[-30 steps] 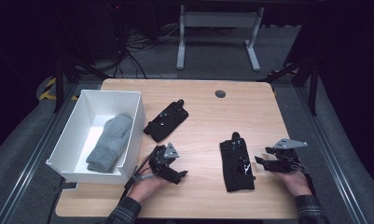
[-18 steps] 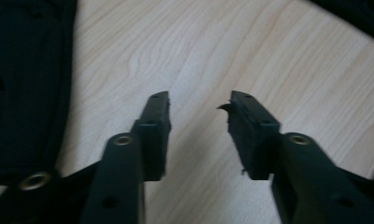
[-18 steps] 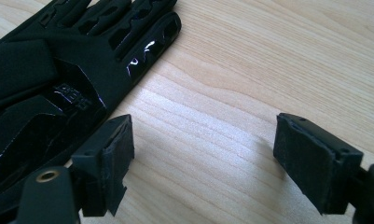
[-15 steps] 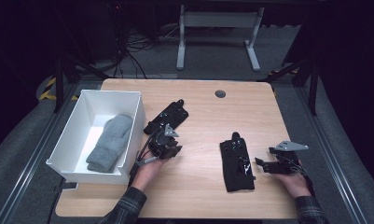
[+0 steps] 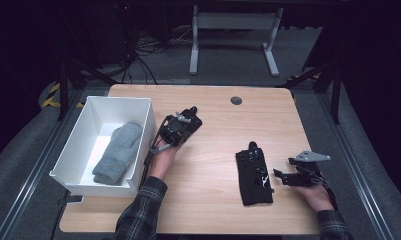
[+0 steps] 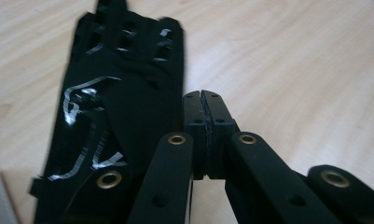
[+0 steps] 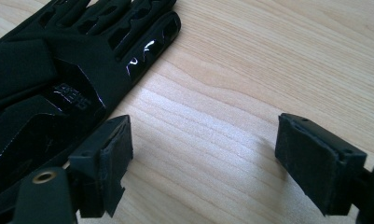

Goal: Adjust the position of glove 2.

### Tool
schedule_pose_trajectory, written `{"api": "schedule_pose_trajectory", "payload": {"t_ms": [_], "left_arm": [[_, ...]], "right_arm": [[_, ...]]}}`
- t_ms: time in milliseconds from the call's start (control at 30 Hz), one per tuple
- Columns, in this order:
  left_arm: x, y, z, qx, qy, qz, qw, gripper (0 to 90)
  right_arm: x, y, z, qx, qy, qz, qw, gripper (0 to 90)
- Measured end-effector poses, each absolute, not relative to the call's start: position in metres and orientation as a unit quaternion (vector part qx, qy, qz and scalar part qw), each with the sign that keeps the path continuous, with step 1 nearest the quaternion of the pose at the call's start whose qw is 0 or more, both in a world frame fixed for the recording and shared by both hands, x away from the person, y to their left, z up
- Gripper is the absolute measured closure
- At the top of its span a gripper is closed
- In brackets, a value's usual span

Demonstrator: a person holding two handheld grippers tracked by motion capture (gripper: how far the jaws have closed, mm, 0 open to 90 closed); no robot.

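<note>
Two black gloves lie on the wooden table [image 5: 213, 100]. Over the far glove [image 5: 194, 120], beside the white bin, my left gripper [image 5: 182, 125] is held with its jaws pressed shut. In the left gripper view the left gripper [image 6: 204, 100] has its shut tips at the right edge of that glove [image 6: 119, 93], with nothing visibly between them. The near glove [image 5: 253, 172] lies flat at the front right. Just to its right my right gripper [image 5: 279, 177] stands open. The right gripper view has the open right gripper [image 7: 208, 161] over bare wood, the glove [image 7: 58, 79] at its left jaw.
A white bin [image 5: 95, 182] stands on the table's left side with a grey mitten [image 5: 118, 152] inside. A dark round grommet [image 5: 236, 100] sits near the table's far edge. A desk frame and cables lie on the floor beyond.
My left gripper has moved away from the front of the table up to the far glove beside the bin. The right gripper has stayed where it was.
</note>
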State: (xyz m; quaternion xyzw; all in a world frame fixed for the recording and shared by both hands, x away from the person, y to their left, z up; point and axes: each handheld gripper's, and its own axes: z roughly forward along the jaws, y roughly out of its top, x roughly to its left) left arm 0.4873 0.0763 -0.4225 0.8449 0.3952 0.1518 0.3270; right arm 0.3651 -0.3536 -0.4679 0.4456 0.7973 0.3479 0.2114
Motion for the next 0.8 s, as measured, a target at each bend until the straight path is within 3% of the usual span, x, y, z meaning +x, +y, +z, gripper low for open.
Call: {"api": "schedule_pose_trajectory", "payload": {"t_ms": [400,800], "left_arm": [[0.520,0.079,-0.449,0.841,0.429,0.138,0.300,89.8],[0.500,0.074,-0.455,0.848,0.405,0.104,0.325,89.9]], "right_arm": [[0.365,-0.354,-0.468,0.445,0.798,0.348,0.211,19.3],[0.365,-0.354,-0.468,0.445,0.798,0.348,0.211,19.2]]}}
